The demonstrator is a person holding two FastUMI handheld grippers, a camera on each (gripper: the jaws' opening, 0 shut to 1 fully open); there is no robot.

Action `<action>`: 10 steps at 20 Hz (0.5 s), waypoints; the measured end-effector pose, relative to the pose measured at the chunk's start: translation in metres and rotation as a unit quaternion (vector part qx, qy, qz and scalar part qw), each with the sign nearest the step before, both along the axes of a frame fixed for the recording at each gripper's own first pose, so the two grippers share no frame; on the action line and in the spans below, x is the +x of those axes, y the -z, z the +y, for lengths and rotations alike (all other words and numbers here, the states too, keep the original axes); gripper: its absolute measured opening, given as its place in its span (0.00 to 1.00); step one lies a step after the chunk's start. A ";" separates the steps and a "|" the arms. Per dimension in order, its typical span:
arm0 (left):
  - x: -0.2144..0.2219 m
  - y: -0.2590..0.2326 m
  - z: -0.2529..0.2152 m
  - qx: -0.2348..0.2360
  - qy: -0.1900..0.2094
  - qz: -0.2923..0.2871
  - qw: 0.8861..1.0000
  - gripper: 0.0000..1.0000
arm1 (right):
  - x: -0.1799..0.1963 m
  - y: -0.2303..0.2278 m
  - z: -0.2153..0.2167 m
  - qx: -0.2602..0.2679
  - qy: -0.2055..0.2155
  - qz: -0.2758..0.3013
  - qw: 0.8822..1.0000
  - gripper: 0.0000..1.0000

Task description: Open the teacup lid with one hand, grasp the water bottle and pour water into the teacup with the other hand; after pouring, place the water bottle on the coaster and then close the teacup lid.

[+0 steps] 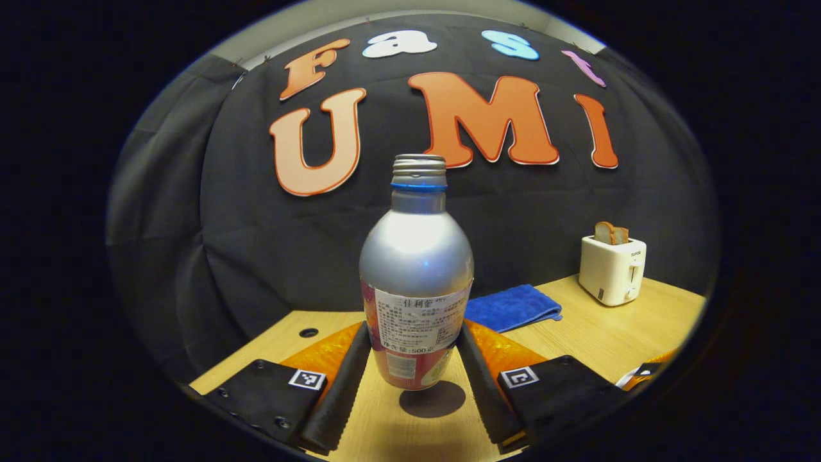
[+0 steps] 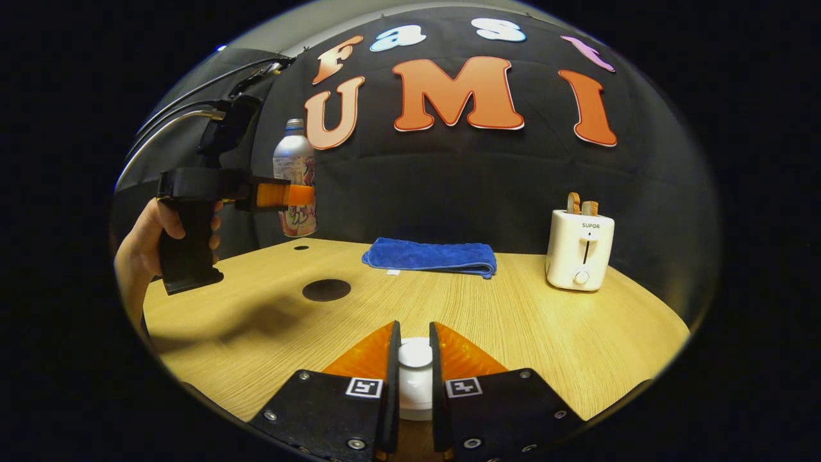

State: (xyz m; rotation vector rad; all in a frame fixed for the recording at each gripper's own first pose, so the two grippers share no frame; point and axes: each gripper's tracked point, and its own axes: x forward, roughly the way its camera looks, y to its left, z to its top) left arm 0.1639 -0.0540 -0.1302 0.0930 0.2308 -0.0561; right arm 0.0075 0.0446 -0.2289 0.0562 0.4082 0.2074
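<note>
In the left gripper view, a silver water bottle (image 1: 415, 256) with a paper label and a bare threaded neck stands upright between my fingers. My left gripper (image 1: 414, 337) is shut on its lower body and holds it clear of the table, with its shadow underneath. The right gripper view shows that same bottle (image 2: 294, 151) and left gripper (image 2: 287, 194) in a hand at the far left, above the table. My right gripper (image 2: 414, 340) is shut on the knob of the white teacup lid (image 2: 415, 356). I cannot tell whether the lid is off the cup. The cup itself is hidden.
A dark round coaster (image 2: 326, 290) lies on the wooden table (image 2: 513, 321), left of centre. At the back lies a folded blue towel (image 2: 430, 255), with a white toaster (image 2: 580, 250) holding bread slices to its right. A small hole (image 2: 301, 247) sits near the table's far left edge.
</note>
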 end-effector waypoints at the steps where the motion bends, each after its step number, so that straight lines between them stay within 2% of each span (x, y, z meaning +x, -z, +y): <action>1: 0.004 0.008 0.003 -0.015 -0.001 0.010 1.000 0.81 | 0.000 0.000 0.001 0.002 0.001 0.003 1.000 0.25; 2: 0.007 0.015 0.005 -0.029 -0.001 0.020 0.999 0.84 | 0.000 0.002 0.000 0.004 0.003 0.005 1.000 0.27; 4: 0.011 0.029 0.006 -0.056 0.002 0.036 0.998 0.81 | 0.000 0.004 -0.003 -0.003 0.011 0.006 1.000 0.29; 6: 0.016 0.042 0.009 -0.070 0.003 0.044 0.997 0.81 | 0.001 0.002 -0.007 -0.006 0.017 0.007 1.000 0.47; 7: 0.018 0.050 0.011 -0.077 0.003 0.049 0.996 0.84 | 0.000 0.001 -0.008 -0.006 0.020 0.006 1.000 0.54; 10: 0.022 0.068 0.016 -0.099 0.005 0.064 0.993 0.84 | -0.001 -0.008 -0.009 -0.001 0.018 0.004 1.000 0.63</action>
